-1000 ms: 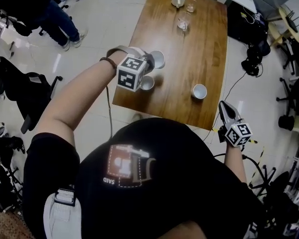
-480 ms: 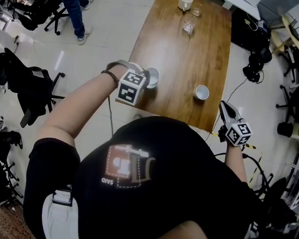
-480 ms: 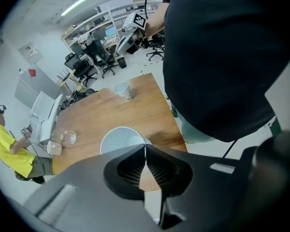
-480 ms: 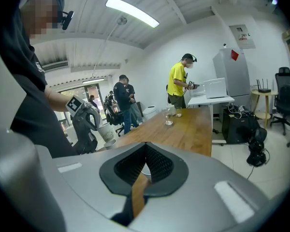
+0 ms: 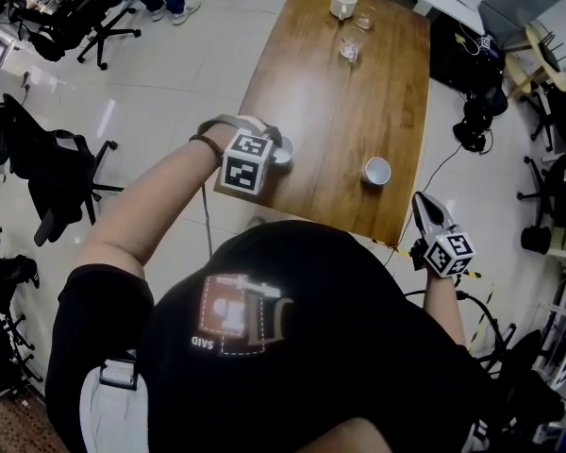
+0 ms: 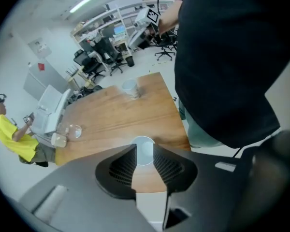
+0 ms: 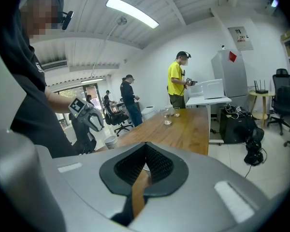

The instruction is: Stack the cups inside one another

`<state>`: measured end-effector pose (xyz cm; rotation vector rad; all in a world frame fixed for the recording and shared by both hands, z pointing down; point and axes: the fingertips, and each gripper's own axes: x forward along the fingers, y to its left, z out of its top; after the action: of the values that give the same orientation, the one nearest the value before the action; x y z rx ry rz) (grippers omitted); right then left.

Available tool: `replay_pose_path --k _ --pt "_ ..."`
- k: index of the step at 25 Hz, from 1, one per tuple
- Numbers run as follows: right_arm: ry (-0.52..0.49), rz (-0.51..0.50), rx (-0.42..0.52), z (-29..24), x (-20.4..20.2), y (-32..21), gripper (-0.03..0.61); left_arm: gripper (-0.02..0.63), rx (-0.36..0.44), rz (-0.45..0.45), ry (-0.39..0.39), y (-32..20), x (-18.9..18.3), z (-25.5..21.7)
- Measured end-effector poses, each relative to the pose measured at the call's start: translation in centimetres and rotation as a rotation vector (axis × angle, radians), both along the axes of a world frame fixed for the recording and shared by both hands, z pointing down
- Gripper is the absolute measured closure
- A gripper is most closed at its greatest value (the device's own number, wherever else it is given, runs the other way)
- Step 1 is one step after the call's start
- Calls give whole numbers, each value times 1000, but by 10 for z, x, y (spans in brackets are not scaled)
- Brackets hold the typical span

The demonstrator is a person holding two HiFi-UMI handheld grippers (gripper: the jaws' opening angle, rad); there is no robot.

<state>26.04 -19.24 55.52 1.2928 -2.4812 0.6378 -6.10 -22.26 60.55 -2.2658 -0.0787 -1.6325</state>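
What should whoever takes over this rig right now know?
Left gripper: jaws have just been opening, and the pads are clear of the white cup below them, near the table edge at the head view's left. A second ago two cups showed there. Now there is one spot, so they look nested.
Right gripper: shut, empty, held off the table's near corner.
To do: stack the single white cup near the other edge, then the far white cup. Two glasses also stand at the far end.
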Motion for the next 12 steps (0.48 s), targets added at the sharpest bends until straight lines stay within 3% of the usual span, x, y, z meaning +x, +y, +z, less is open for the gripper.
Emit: replay_pose_path --k 3,5,9,12 --pt "-6 4 18 -6 2 -1 565 518 116 -186 205 -27 -8 -63" --pt "-10 7 24 -8 3 -3 565 518 141 -340 345 -35 -22 -92" --pt "-49 13 8 -4 0 -5 565 542 83 -545 518 -5 -42 -68" --pt "-67 23 -13 4 -3 -5 565 596 -8 -724 720 27 -39 -32"
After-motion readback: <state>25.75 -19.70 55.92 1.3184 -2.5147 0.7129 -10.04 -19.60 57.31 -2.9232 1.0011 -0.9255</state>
